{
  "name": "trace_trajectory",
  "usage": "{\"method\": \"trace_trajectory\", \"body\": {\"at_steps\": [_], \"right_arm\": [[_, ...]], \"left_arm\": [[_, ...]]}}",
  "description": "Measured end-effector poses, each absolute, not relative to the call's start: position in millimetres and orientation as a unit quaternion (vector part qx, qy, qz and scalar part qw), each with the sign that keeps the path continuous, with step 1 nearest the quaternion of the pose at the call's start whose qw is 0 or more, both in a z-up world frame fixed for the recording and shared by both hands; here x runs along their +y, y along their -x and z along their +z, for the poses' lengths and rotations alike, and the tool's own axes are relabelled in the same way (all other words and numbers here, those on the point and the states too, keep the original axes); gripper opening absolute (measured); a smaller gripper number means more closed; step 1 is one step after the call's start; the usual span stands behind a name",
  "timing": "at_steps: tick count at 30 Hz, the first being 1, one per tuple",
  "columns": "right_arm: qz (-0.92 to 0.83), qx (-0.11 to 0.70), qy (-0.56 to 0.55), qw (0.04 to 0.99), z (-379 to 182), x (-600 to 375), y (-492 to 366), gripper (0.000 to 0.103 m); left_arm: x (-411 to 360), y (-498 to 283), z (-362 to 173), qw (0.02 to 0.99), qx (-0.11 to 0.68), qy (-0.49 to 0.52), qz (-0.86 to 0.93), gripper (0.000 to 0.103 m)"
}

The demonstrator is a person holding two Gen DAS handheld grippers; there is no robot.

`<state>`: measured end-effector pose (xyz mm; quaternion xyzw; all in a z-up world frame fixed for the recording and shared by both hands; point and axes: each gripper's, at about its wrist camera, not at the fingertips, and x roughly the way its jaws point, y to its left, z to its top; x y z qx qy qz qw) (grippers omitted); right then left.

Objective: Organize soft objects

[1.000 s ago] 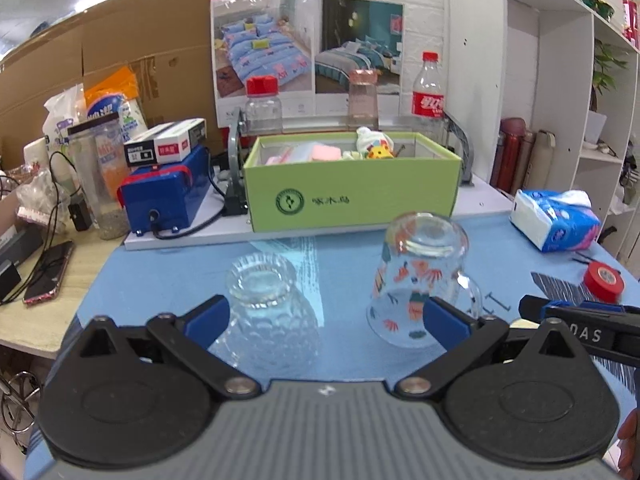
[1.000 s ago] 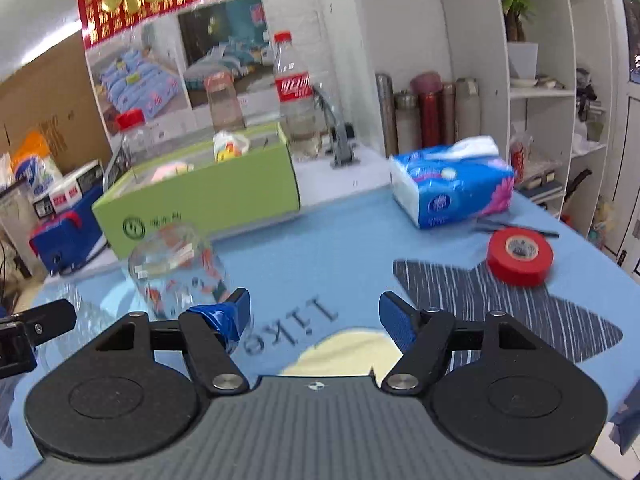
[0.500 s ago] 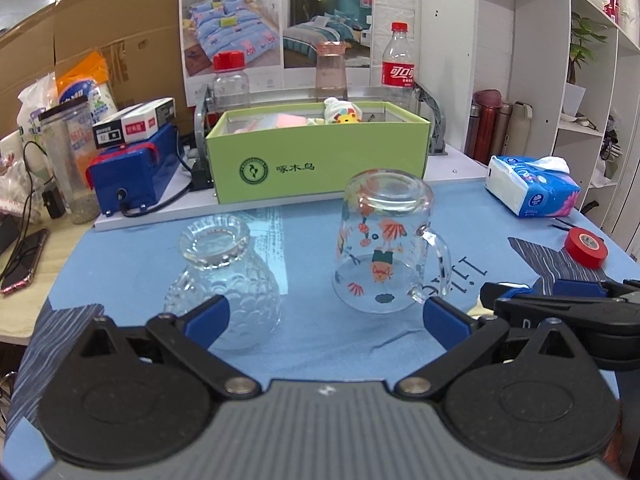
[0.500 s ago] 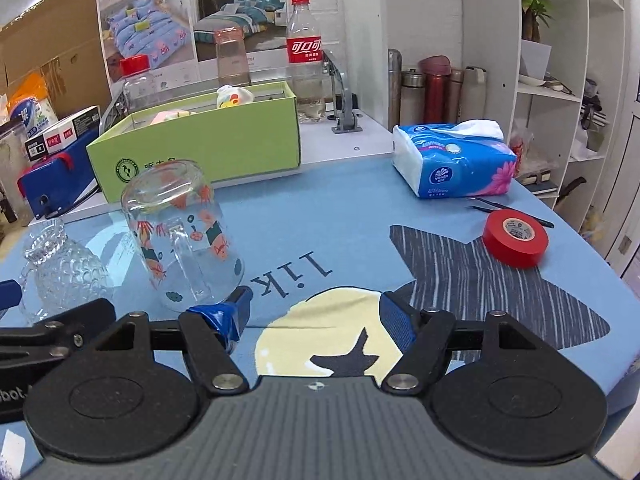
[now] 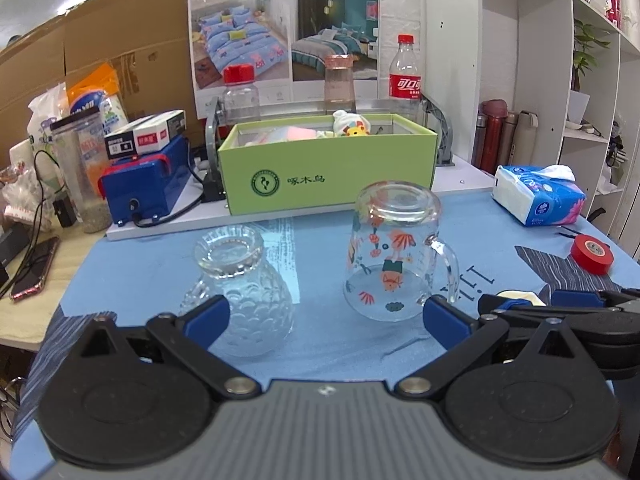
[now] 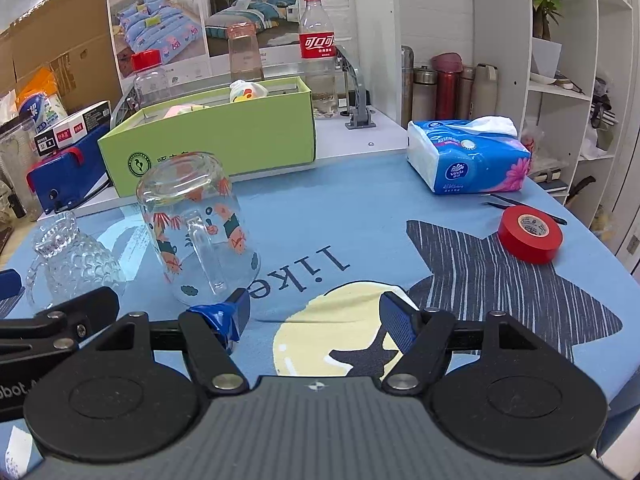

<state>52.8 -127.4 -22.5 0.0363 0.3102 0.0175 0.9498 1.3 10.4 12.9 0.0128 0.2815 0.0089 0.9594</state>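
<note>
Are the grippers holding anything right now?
No, nothing is held. The left gripper and right gripper are both open and empty, near the painted glass mug but not gripping it.

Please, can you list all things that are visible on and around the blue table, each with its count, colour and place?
green box: 1, green, back of table, soft toys inside
painted glass mug: 1, clear with prints, upside down, centre
textured glass cup: 1, clear, left of the mug
tissue pack: 1, blue and pink, right
tape roll: 1, red, right edge
cola bottle: 1, clear, red label, behind the box
blue device: 1, left of the box
phone: 1, dark, far left
flasks: several, on the right by the shelf
left gripper: 1, black with blue pads, open, empty
right gripper: 1, black with blue pads, open, empty
</note>
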Motion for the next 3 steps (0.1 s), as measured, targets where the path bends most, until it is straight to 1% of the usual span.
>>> {"method": "trace_trajectory", "body": {"at_steps": [3], "right_arm": [[0.017, 0.309, -0.039, 0.950, -22.8, -127.9, -52.7, 0.058]], "left_arm": [[9.7, -1.7, 12.4, 0.958, 0.285, -0.014, -0.001, 0.103]]}}
